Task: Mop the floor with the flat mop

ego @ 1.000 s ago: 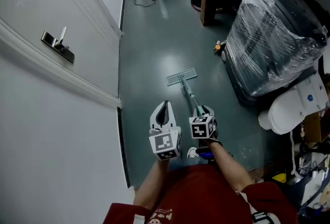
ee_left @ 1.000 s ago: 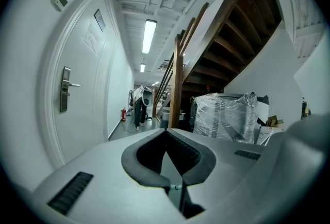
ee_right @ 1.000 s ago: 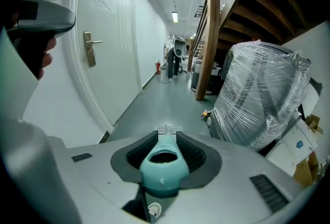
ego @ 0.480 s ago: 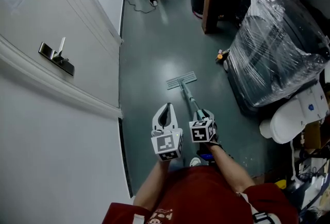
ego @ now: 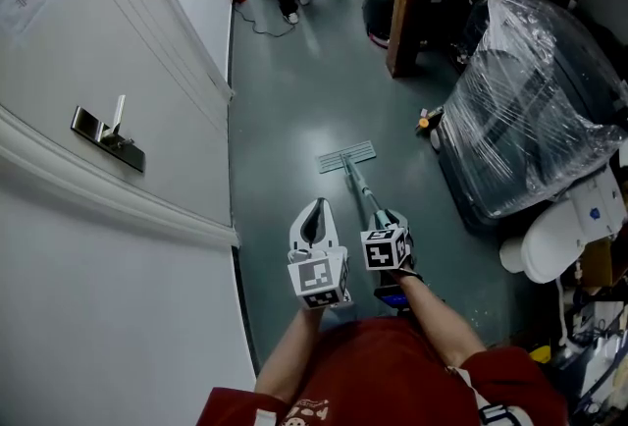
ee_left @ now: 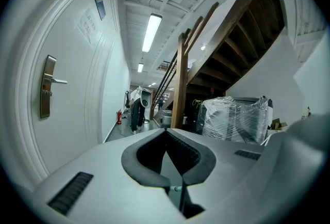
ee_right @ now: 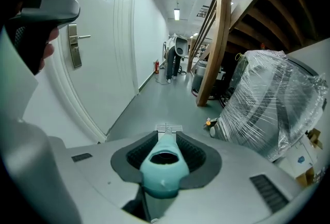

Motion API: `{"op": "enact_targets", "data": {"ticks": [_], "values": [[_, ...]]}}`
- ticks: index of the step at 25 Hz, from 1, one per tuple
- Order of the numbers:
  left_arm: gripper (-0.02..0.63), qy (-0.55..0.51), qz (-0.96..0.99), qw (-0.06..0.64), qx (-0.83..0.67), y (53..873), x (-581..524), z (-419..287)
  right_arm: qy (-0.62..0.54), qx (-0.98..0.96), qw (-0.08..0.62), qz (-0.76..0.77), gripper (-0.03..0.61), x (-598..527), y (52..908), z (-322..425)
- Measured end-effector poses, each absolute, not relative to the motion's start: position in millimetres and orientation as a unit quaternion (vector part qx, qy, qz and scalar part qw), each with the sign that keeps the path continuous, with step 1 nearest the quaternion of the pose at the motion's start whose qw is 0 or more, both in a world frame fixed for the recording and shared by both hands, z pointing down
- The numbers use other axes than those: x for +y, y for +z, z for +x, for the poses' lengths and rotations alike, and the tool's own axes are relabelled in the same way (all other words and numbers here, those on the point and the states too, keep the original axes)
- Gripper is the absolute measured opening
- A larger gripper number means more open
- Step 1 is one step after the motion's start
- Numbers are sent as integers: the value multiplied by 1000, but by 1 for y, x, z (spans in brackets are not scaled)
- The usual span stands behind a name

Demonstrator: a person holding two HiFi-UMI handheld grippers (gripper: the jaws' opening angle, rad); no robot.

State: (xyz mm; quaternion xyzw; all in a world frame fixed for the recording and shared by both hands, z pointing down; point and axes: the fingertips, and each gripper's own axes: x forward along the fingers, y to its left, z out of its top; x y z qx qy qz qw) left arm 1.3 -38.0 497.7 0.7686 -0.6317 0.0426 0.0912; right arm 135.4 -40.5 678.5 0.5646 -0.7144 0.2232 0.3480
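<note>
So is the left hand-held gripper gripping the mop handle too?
No, the left hand-held gripper is shut on nothing; only the right hand-held gripper clamps the mop handle.

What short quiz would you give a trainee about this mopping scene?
1. True or false: the left claw grips the flat mop.
2. What does the right claw hold? A) a bucket B) the mop handle C) nothing
3. Fill in: the plastic-wrapped bundle stands to the person's ____.
Key: 1 false; 2 B; 3 right.
</note>
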Motion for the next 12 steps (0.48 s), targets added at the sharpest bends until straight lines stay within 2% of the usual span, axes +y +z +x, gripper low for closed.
{"op": "enact_targets", "data": {"ticks": [12], "values": [[15,31,779,99,-618,507,-114,-43,229,-704,352,573,118,-128,681,92]]}}
